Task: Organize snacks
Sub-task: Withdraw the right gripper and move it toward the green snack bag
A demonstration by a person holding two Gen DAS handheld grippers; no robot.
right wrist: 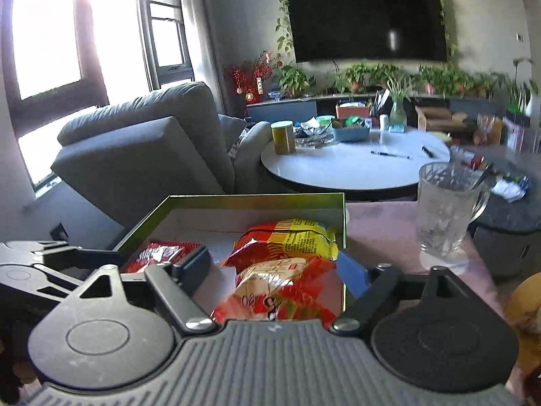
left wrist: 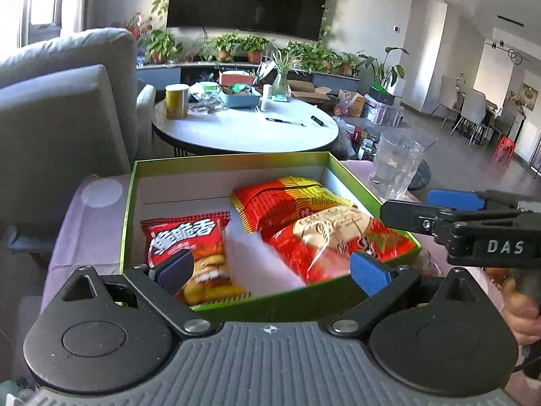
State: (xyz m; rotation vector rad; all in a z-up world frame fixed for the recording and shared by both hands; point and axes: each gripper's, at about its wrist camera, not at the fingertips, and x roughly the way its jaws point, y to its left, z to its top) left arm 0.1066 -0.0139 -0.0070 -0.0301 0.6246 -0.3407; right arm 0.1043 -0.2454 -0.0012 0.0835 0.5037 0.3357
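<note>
A green box (left wrist: pixel 233 160) with a white inside sits on a pink-covered table. In it lie a red snack bag (left wrist: pixel 189 247) on the left, a red-and-yellow bag (left wrist: pixel 287 203) at the back right, and a red bag with a beige picture (left wrist: pixel 334 237) at the front right. My left gripper (left wrist: pixel 270 270) is open and empty over the box's near edge. My right gripper (left wrist: pixel 416 208) is open at the box's right side. In the right wrist view the right gripper (right wrist: pixel 274 270) is open, with the beige-and-red bag (right wrist: pixel 274 287) lying loose between its fingers.
A clear glass mug (right wrist: pixel 446 209) stands on the pink table right of the box (right wrist: pixel 236 199). A grey sofa (right wrist: pixel 145 149) is at the left. A round white table (right wrist: pixel 355 165) with a yellow can, pens and clutter stands behind.
</note>
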